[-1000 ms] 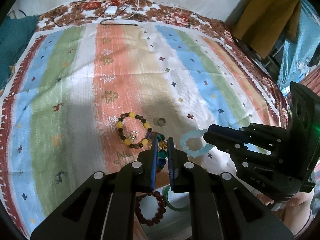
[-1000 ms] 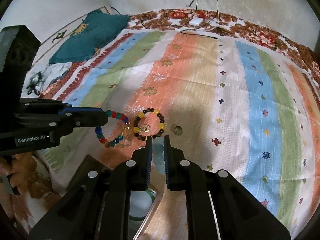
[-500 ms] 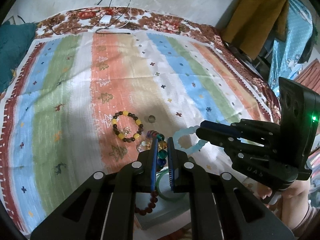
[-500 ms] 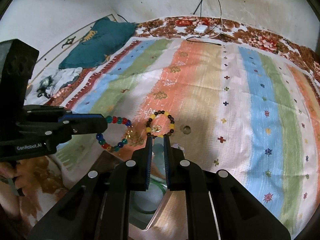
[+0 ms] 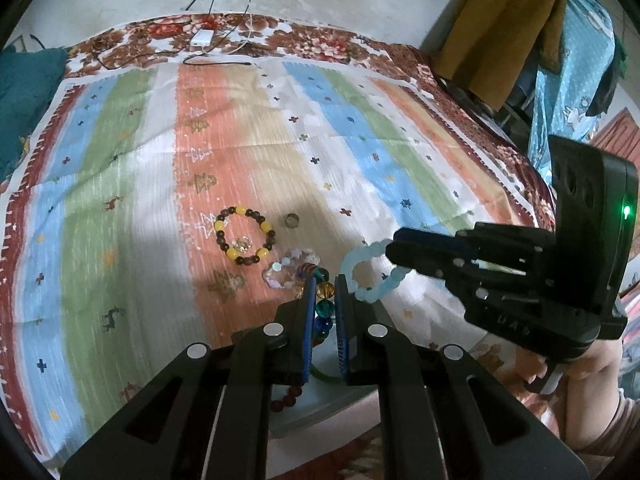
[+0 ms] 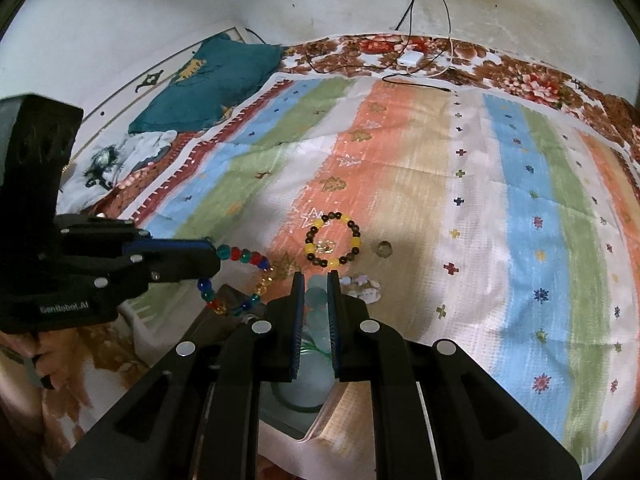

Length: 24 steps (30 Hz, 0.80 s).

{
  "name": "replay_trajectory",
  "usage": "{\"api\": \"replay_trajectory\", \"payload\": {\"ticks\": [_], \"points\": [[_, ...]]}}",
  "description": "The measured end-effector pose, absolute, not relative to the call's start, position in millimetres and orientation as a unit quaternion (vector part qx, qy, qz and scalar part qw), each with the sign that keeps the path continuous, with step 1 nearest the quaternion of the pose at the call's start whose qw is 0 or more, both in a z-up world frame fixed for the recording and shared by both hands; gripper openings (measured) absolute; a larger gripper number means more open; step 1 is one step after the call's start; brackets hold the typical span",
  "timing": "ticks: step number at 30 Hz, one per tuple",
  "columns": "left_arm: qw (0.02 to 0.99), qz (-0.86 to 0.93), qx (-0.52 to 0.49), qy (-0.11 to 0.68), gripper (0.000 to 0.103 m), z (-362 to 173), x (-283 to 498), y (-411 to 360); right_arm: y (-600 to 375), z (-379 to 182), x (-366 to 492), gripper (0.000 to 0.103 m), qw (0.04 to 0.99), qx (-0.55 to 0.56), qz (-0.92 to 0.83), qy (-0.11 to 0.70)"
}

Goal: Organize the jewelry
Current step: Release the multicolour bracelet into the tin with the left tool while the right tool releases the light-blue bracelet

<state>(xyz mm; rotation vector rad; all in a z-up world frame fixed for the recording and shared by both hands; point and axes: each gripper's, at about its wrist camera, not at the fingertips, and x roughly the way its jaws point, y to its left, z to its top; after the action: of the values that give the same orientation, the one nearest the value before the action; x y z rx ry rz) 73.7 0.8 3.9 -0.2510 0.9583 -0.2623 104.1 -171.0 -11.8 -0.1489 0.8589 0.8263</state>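
Landmark: the yellow-and-brown bracelet [image 5: 245,235], a closed ring of round matte dark beads and glossy yellow ones, flat on the orange stripe of the striped bedspread [image 5: 120,200]; a small clear trinket lies inside its ring.
Left gripper [image 5: 322,304]: black, blue-padded fingers clamped on the multicoloured bracelet [image 6: 236,280]; translucent glassy amber, teal, blue and red beads, hanging as a loop in the air nearer the cameras than the landmark and to its left in the right wrist view.
Right gripper [image 6: 314,296]: fingers closed on the pale blue bracelet [image 5: 370,274], a ring of frosted, milky round beads held off the cloth, near-right of the landmark in the left wrist view.
Pale stone bracelet [image 5: 290,270]: small whitish-pink irregular beads heaped on the cloth just nearer than the landmark.
Small ring [image 5: 292,220]: short dark metallic band, lying just right of the landmark.
Box [image 6: 320,408]: smooth open case below both grippers, nearer than the landmark, holding a green glassy bangle [image 6: 316,348]; reddish-brown round beads [image 5: 286,398] show there too.
Bedspread: coarse woven cloth, blue, green, white, orange and tan stripes with tiny cross motifs.
Change: compared with one second ago, both held bracelets sit higher and closer to the box, and the pale heap by the landmark is now uncovered.
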Motion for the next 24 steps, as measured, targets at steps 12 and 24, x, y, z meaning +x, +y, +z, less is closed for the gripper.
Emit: {"api": "replay_trajectory", "payload": {"ticks": [12, 24], "points": [[0.869, -0.131, -0.120, 0.462, 0.009, -1.2, 60.1, -3.9, -179.2, -12.1, 86.0, 0.012, 0.818, -0.060, 0.403, 0.406], [0.860, -0.095, -0.124, 0.485, 0.020, -15.1, 60.8, -0.2, -180.4, -25.9, 81.0, 0.032, 0.806, -0.065, 0.402, 0.430]]}}
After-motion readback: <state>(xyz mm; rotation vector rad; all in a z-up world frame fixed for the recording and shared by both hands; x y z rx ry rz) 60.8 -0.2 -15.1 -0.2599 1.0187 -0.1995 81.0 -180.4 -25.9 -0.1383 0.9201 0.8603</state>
